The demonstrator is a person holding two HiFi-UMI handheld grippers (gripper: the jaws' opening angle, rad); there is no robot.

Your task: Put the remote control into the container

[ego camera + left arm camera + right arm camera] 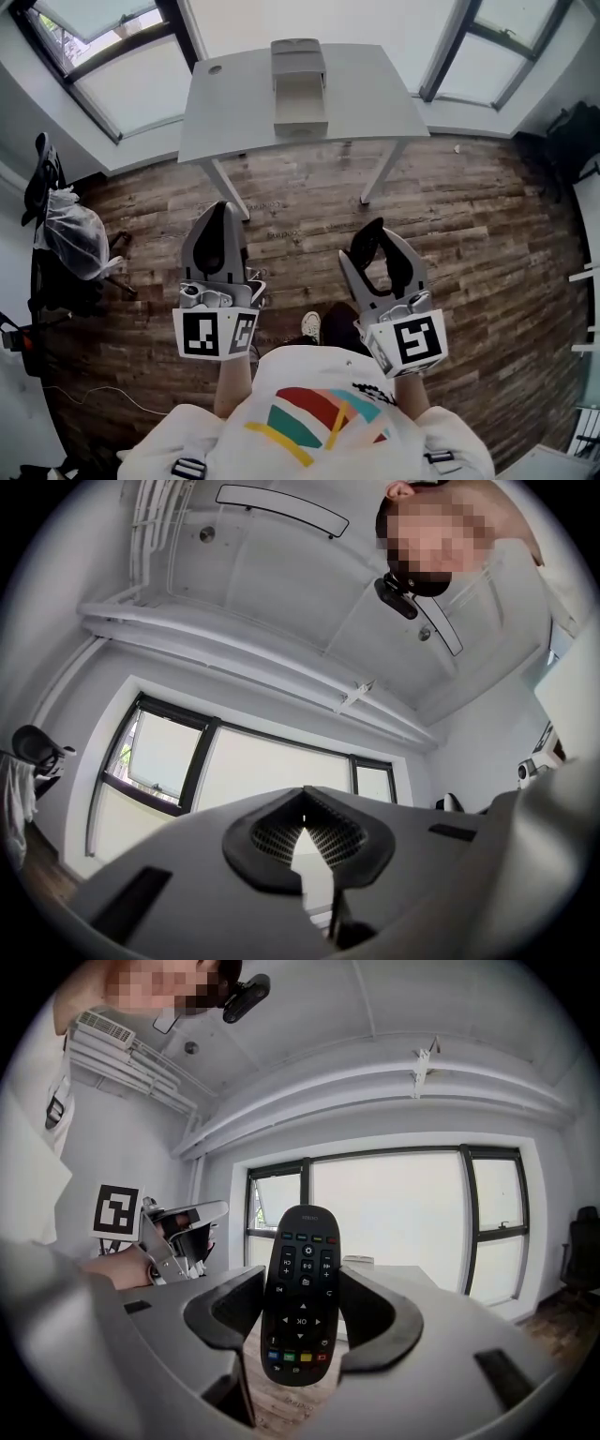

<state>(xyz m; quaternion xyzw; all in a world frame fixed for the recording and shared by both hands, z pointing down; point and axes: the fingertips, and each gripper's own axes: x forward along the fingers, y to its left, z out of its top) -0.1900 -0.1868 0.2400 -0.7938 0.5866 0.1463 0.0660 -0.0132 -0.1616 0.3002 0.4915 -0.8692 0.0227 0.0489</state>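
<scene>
The black remote control [302, 1297] stands upright between the jaws of my right gripper [302, 1290], buttons facing the camera. In the head view the right gripper [377, 234] is held at waist height over the floor, shut on the remote [367, 246]. My left gripper [221, 211] hangs beside it, jaws shut with nothing between them; in its own view the left gripper [302, 805] points up at the windows and ceiling. The container [298, 86], a pale grey lidded box, sits on the grey table [375, 103] well ahead of both grippers.
Wooden floor [469, 216] lies between me and the table, whose white legs [380, 173] slant outward. An office chair with a plastic bag [67, 234] stands at the left. A dark bag [574, 141] is at the right wall. Windows run behind the table.
</scene>
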